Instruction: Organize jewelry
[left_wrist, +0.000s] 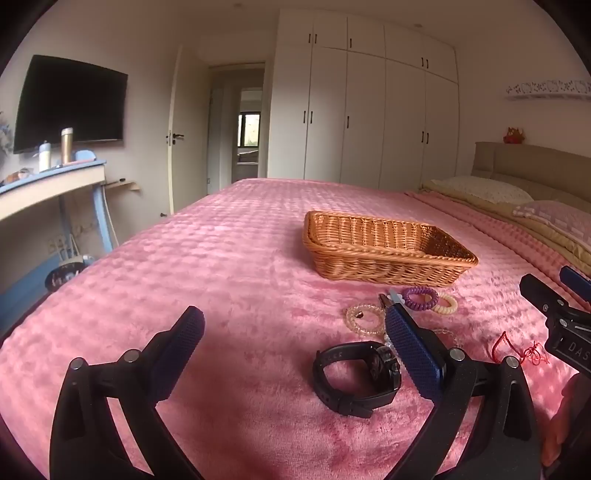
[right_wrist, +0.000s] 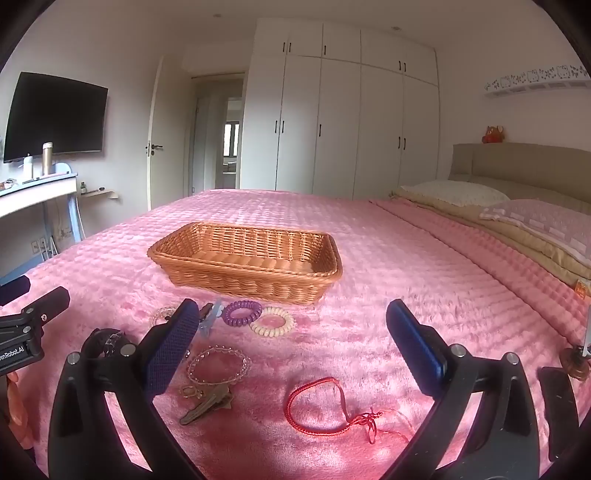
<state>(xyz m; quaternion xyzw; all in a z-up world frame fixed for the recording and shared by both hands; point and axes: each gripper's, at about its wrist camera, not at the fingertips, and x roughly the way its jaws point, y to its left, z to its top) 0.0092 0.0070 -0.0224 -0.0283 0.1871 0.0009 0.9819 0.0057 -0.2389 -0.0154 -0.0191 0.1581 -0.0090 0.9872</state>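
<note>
An empty wicker basket (left_wrist: 388, 251) (right_wrist: 247, 258) sits on the pink bedspread. In front of it lie a purple coil hair tie (left_wrist: 419, 297) (right_wrist: 242, 313), a cream coil tie (left_wrist: 445, 304) (right_wrist: 272, 321), a clear bead bracelet (left_wrist: 364, 318) (right_wrist: 218, 364), a black watch (left_wrist: 356, 373), a red cord bracelet (right_wrist: 317, 406) (left_wrist: 517, 349) and a brown hair clip (right_wrist: 207, 404). My left gripper (left_wrist: 293, 347) is open and empty, just above the watch. My right gripper (right_wrist: 291, 343) is open and empty, above the red cord.
The bedspread (right_wrist: 388, 258) stretches far behind the basket. Pillows (right_wrist: 517, 218) and the headboard are at the right. A blue desk (left_wrist: 51, 184) with bottles stands left of the bed, under a wall TV. White wardrobes (right_wrist: 340, 122) fill the far wall.
</note>
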